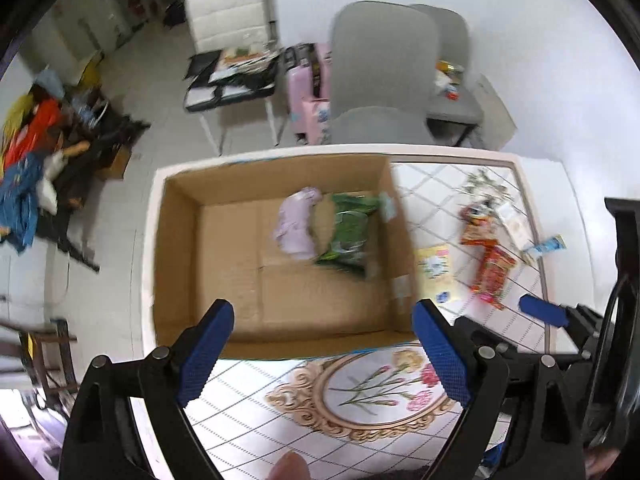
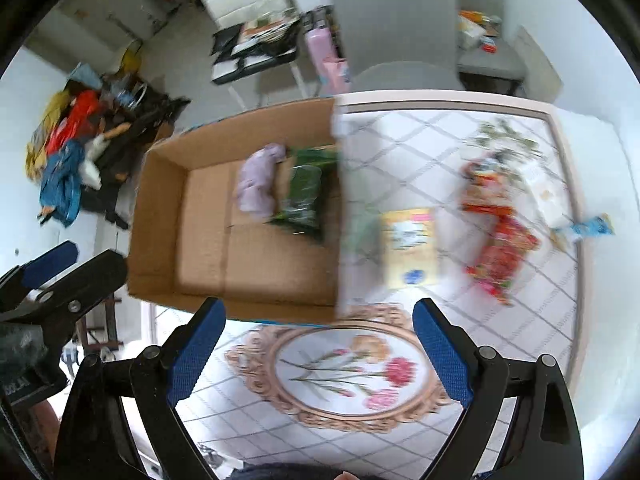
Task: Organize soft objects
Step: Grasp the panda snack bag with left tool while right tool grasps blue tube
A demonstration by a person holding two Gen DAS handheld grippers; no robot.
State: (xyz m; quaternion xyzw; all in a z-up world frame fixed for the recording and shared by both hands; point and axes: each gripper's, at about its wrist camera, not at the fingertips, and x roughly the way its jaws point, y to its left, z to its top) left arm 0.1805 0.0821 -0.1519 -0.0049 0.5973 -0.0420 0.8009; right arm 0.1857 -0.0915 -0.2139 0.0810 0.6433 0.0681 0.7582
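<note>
Hovering above the near edge of the desk, the left gripper had its blue-padded jaws spread wide with nothing between them. The right gripper hung just beside it, its jaws equally wide apart and empty. An open cardboard box sat on the left part of the desk. Inside it, toward its far right corner, a pale purple soft bundle lay touching a green packet. Outside the box, just beside its right wall, a yellow packet rested on the patterned desk cover. Farther right lay a long red-and-orange snack bag, with a small blue-and-white packet near the desk's right edge. Motion blur smeared the box's right wall in the right wrist view. Behind the desk stood a grey chair and a white chair, and a heap of coloured clothes lay on the floor at left.
</note>
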